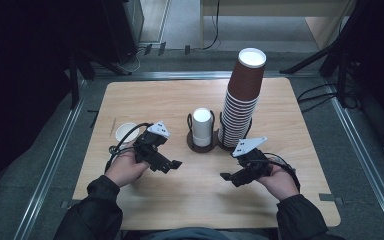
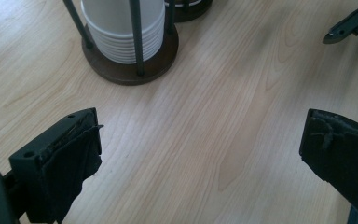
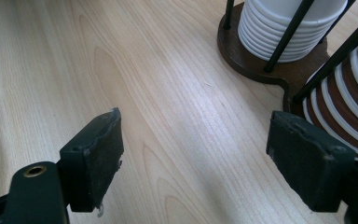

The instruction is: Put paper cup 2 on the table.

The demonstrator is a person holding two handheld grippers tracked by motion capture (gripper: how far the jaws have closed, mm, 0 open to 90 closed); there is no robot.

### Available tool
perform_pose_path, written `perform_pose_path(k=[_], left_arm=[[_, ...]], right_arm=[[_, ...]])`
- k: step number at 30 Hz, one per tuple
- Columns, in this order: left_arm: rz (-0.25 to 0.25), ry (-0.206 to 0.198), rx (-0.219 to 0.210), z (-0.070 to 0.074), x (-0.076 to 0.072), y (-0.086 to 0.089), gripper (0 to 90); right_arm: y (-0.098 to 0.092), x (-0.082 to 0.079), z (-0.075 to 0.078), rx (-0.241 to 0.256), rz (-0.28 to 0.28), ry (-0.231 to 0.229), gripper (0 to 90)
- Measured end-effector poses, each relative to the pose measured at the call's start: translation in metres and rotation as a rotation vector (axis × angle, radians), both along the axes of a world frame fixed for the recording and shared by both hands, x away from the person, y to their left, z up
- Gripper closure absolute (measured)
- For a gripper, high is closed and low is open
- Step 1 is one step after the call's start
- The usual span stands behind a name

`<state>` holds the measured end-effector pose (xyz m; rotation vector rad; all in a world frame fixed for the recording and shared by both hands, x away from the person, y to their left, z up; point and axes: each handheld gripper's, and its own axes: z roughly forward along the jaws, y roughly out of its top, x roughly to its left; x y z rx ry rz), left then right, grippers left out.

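A tall stack of brown paper cups [image 1: 241,100] stands in a dark wooden holder [image 1: 202,145] at the table's middle, with a short stack of white cups [image 1: 201,127] in the holder's left slot. My left gripper [image 1: 172,165] hovers open left of the holder, nothing between its jaws. My right gripper [image 1: 227,177] is open just right of centre, below the brown stack. In the left gripper view the white cups [image 2: 123,28] sit ahead at the upper left. In the right gripper view the white cups [image 3: 289,28] and brown cups [image 3: 349,93] lie at the upper right.
A single white cup [image 1: 126,132] stands on the wooden table [image 1: 155,100] behind my left hand. Metal rails run along both table sides. The other gripper's jaw tip [image 2: 349,23] shows at the left gripper view's upper right.
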<state>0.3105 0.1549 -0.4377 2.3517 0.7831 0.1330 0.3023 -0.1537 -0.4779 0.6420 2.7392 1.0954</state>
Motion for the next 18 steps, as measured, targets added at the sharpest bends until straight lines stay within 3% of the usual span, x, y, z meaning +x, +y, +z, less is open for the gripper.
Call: perform_pose_path(k=[6,18], left_arm=[[0.008,0.0,-0.019,-0.009,0.0,-0.011,0.0],[-0.008,-0.02,-0.002,-0.02,0.0,-0.025,0.0]], right_arm=[[-0.002,0.002,0.0,0.003,-0.005,-0.001,19.1],[-0.003,0.002,0.001,0.002,-0.006,0.0,19.1]])
